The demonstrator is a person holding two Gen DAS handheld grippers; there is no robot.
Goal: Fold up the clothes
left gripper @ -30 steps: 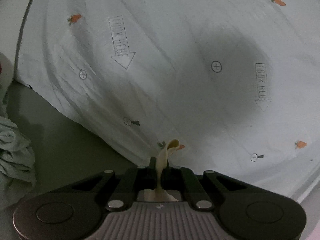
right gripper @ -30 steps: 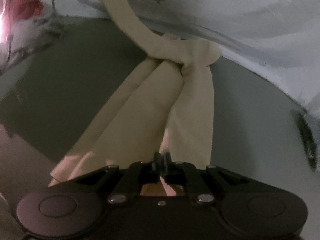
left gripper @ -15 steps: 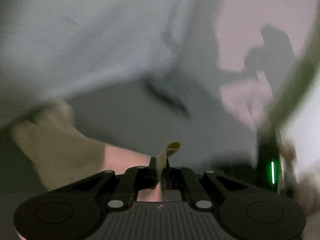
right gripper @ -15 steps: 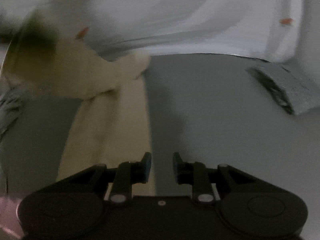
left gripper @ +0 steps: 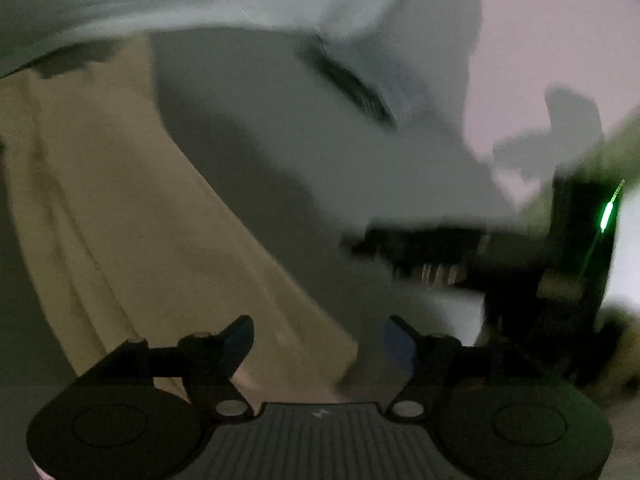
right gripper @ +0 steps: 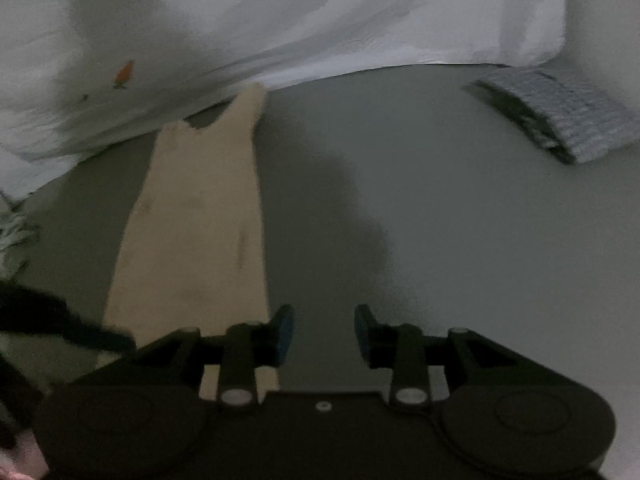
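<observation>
While tongs gape, beige garment flat, unlabelled

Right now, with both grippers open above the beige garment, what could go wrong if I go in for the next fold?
1. The beige garment ends against the white carrot-print sheet; a pinch there may catch both.
2. The right gripper hovers over bare table beside the garment's edge, so closing now would likely miss.
3. The left gripper view is motion-blurred, so aiming from it is unreliable.
</observation>
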